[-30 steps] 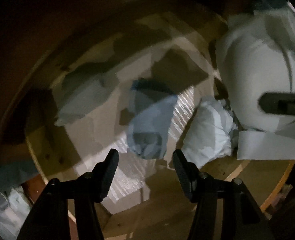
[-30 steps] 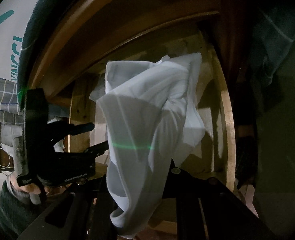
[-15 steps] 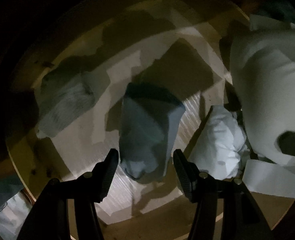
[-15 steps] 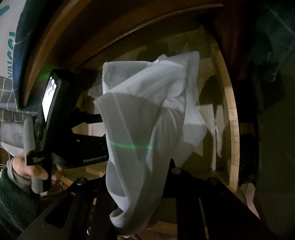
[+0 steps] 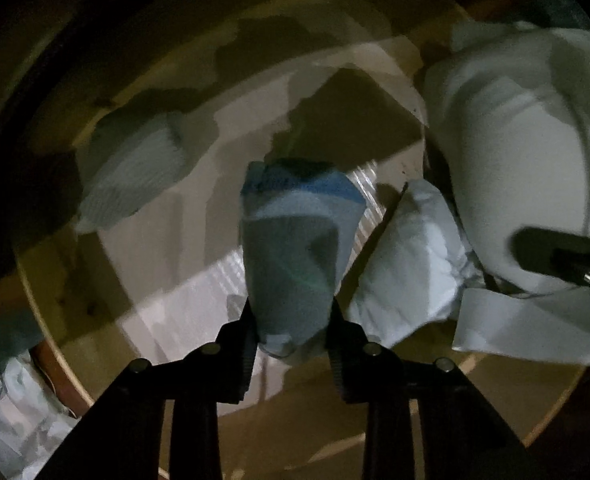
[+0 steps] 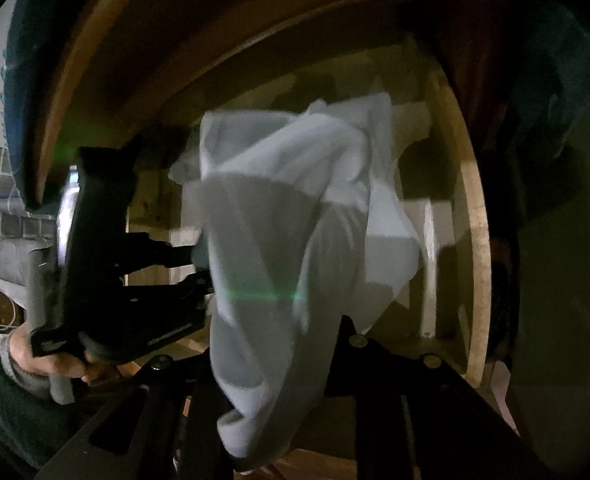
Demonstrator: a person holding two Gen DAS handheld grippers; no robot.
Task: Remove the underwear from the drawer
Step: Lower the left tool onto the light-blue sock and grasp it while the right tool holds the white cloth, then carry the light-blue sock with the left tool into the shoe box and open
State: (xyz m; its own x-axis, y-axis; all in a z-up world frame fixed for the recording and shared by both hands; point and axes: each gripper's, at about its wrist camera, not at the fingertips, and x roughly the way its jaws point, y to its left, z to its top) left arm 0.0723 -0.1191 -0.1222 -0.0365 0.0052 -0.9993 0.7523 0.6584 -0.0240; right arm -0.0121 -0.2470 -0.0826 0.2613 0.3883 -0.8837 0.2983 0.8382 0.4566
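Observation:
In the left wrist view, my left gripper (image 5: 291, 320) reaches into the wooden drawer (image 5: 55, 312), and a folded blue-grey underwear (image 5: 295, 248) with a darker blue band sits between its fingers; the jaws look closed against its near end. In the right wrist view, my right gripper (image 6: 271, 356) is shut on a white underwear (image 6: 295, 216) that hangs draped over the fingers above the drawer (image 6: 475, 216). That white garment also shows in the left wrist view (image 5: 515, 128) at the right. The left gripper's body shows in the right wrist view (image 6: 95, 264) at the left, held by a hand.
In the drawer lie a crumpled white garment (image 5: 411, 264) right of the blue one, a pale folded piece (image 5: 135, 172) at the back left, and a white folded piece (image 5: 527, 324) at the right. The drawer's bottom has a pale liner (image 5: 167, 316).
My left gripper has moved forward into the drawer and its fingers have closed in around the blue-grey underwear. My right gripper keeps holding the white underwear, hardly moved.

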